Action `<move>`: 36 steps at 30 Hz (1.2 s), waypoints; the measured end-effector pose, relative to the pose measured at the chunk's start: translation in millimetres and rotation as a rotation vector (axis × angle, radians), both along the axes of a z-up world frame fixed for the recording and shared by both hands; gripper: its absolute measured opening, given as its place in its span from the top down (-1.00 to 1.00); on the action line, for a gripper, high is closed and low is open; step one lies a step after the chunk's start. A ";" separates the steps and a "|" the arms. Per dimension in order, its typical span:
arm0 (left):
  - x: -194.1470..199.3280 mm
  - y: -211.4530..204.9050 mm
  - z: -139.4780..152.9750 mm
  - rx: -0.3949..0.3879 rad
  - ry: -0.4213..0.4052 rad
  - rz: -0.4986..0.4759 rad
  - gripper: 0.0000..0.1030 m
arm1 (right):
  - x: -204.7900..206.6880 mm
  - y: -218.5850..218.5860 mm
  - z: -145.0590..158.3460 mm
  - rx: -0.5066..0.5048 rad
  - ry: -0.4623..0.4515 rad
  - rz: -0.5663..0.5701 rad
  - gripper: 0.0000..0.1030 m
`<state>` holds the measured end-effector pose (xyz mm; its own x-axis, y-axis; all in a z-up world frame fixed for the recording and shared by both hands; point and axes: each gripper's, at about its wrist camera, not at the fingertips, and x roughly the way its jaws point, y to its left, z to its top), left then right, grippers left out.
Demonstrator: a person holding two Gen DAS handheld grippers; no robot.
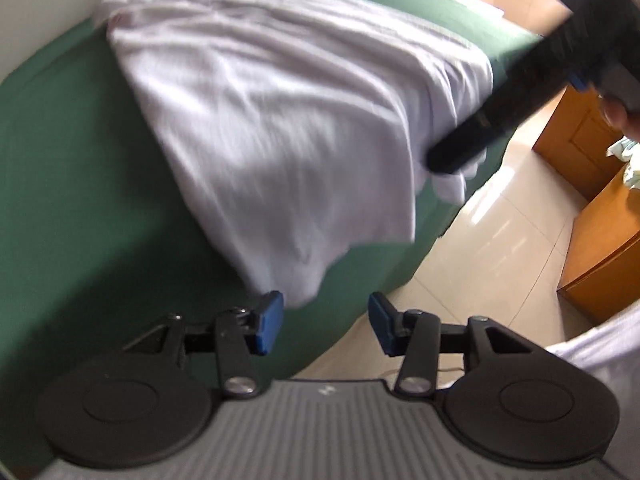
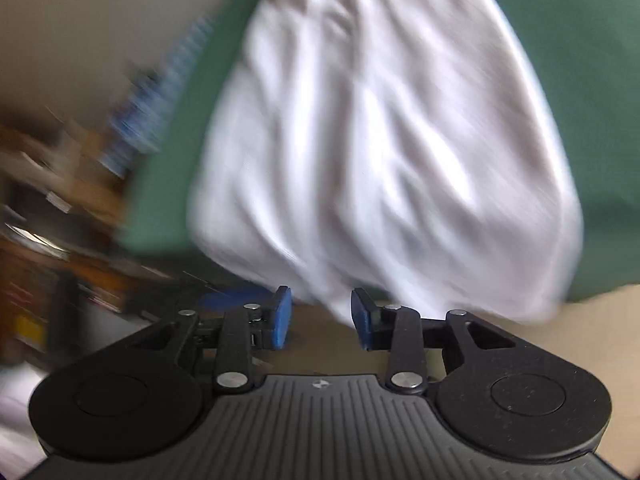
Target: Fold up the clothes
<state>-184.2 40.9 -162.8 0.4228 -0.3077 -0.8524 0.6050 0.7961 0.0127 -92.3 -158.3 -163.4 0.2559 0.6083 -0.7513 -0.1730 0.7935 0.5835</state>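
A white garment lies spread and wrinkled on a green-covered bed. Its near corner hangs toward the bed edge just ahead of my left gripper, which is open with nothing between its blue pads. The right gripper's dark body reaches in from the right, at the garment's right edge. In the right wrist view the same garment fills the middle, blurred by motion. My right gripper is open, with the garment's lower edge just beyond its pads.
Pale tiled floor lies to the right of the bed. Orange wooden furniture stands at the far right. In the right wrist view a cluttered wooden shelf sits at the left, blurred.
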 end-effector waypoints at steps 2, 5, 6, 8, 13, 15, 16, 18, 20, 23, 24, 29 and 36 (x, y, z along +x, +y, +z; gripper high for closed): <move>-12.0 -0.5 -3.0 0.029 -0.015 0.011 0.03 | -14.8 -11.1 4.8 -0.052 -0.063 0.006 0.31; -23.1 12.3 0.6 0.019 -0.057 0.055 -0.04 | -33.6 -32.4 13.4 -0.103 -0.146 -0.006 0.28; -23.0 17.6 0.9 0.010 -0.065 0.070 -0.05 | -34.9 -43.4 12.2 -0.117 -0.152 -0.017 0.22; -16.9 25.6 1.9 -0.003 -0.084 0.064 0.05 | -35.3 -61.9 9.3 -0.161 -0.166 -0.046 0.01; 7.0 36.9 7.3 -0.073 -0.101 0.035 0.25 | -17.4 -83.8 -6.8 -0.157 -0.213 -0.019 0.01; 16.1 37.4 8.8 -0.102 -0.086 0.029 0.24 | -12.9 -80.1 -13.7 -0.163 -0.235 0.020 0.02; 18.8 35.7 8.4 -0.104 -0.088 0.030 0.24 | -10.3 -76.9 -15.8 -0.170 -0.249 0.040 0.02; 19.8 31.8 6.5 -0.110 -0.077 0.024 0.19 | -7.2 -68.2 -17.5 -0.180 -0.282 0.088 0.02; 17.3 30.0 5.0 -0.110 -0.097 0.005 0.21 | -10.7 -73.2 -18.0 -0.190 -0.308 0.129 0.01; 11.2 24.9 0.4 -0.094 -0.138 -0.027 0.20 | -8.0 -78.0 -23.0 -0.194 -0.326 0.169 0.01; 9.3 24.2 -0.7 -0.101 -0.147 -0.029 0.19 | -6.7 -77.2 -25.5 -0.193 -0.326 0.183 0.01; 7.5 19.2 -3.7 -0.133 -0.128 -0.021 -0.03 | -4.4 -66.5 -27.1 -0.202 -0.386 0.266 0.01; 11.1 13.7 -5.8 -0.126 -0.108 -0.010 0.09 | -6.1 -52.9 -29.0 -0.199 -0.411 0.339 0.08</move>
